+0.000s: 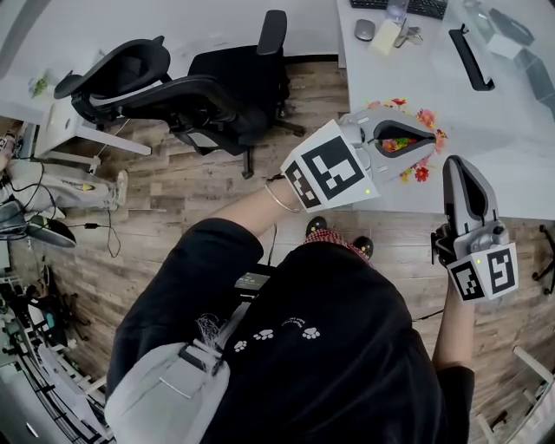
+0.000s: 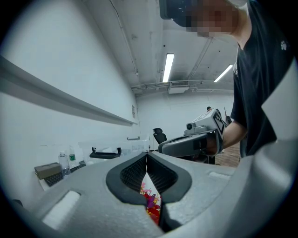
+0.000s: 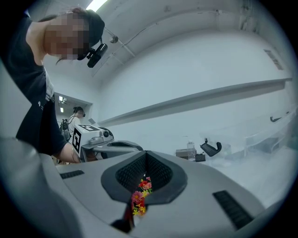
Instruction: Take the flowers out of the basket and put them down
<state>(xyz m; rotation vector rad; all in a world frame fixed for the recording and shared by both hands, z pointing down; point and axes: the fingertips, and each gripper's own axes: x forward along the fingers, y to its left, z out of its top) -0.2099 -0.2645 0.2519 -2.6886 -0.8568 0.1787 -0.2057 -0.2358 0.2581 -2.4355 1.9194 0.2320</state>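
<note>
— White table (image 1: pixel 512 130) filled the top right of the head view, with wood floor (image 1: pixel 173 191) below it and black office chairs (image 1: pixel 199 95) to the left. Flowers?
— Flowers (image 1: pixel 424 116) lay on the table near its front edge, a small red, pink and yellow clump. The left gripper (image 1: pixel 431 139) hung right over them, so I couldn't tell the long axis or which way the stems pointed. A few petals showed through its frame.
— Basket?
— Couldn't pick one out, that gripper covered the middle.
— Other hand?
— The right gripper (image 1: pixel 453 165) sat just beside the clump, its nose toward the table's far side. A keyboard (image 1: pixel 408 7) and mouse (image 1: pixel 364 29) were well apart from the flowers, at the far edge.
— Left gripper view?
— Its jaws were fully closed, tips touching, nothing pinched. Flowers showed only through the slit behind the tips, lower down. It added the right gripper side-on, plus bottles (image 2: pixel 62 162) and a ceiling light (image 2: pixel 168 67).
— Right gripper view?
— Same story: pads met with nothing between them, and petals peeked through the gap. Only this view caught a second person (image 3: pixel 78 113) at the back, beyond the left gripper.
</note>
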